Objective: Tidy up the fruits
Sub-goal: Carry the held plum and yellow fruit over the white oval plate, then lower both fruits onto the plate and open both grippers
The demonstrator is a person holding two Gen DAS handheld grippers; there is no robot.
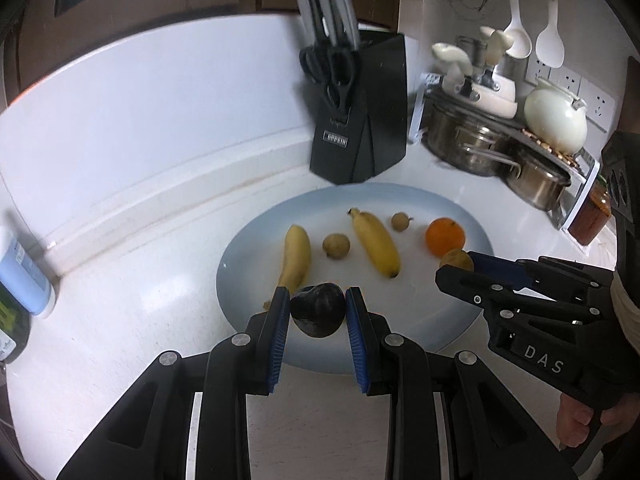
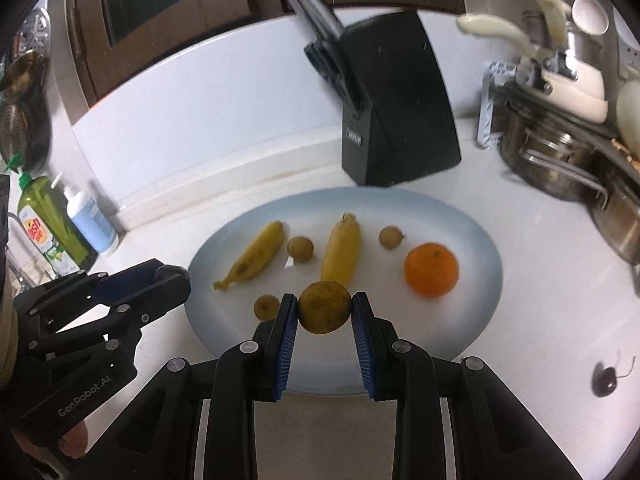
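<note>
A pale blue oval plate [image 1: 420, 308] [image 2: 424, 336] holds two bananas [image 1: 297, 258] [image 2: 342, 254], small brown round fruits [image 1: 336, 245] [image 2: 300, 248] and an orange [image 1: 445, 237] [image 2: 431, 269]. My left gripper [image 1: 318, 300] is shut on a dark, almost black fruit [image 1: 318, 312] over the plate's near left rim. My right gripper [image 2: 325, 304] is shut on a yellow speckled round fruit [image 2: 325, 307] above the plate's front part. In the left wrist view the right gripper [image 1: 454, 268] reaches in from the right with the yellow fruit [image 1: 456, 259]. The left gripper [image 2: 172, 276] shows at the left in the right wrist view, its fruit hidden.
A black knife block [image 1: 356, 120] [image 2: 394, 108] stands just behind the plate. Steel pots [image 1: 472, 144] and a white kettle [image 1: 556, 114] crowd the back right. Soap bottles [image 2: 86, 220] stand at the left. A dark cherry [image 2: 604, 378] lies on the white counter right of the plate.
</note>
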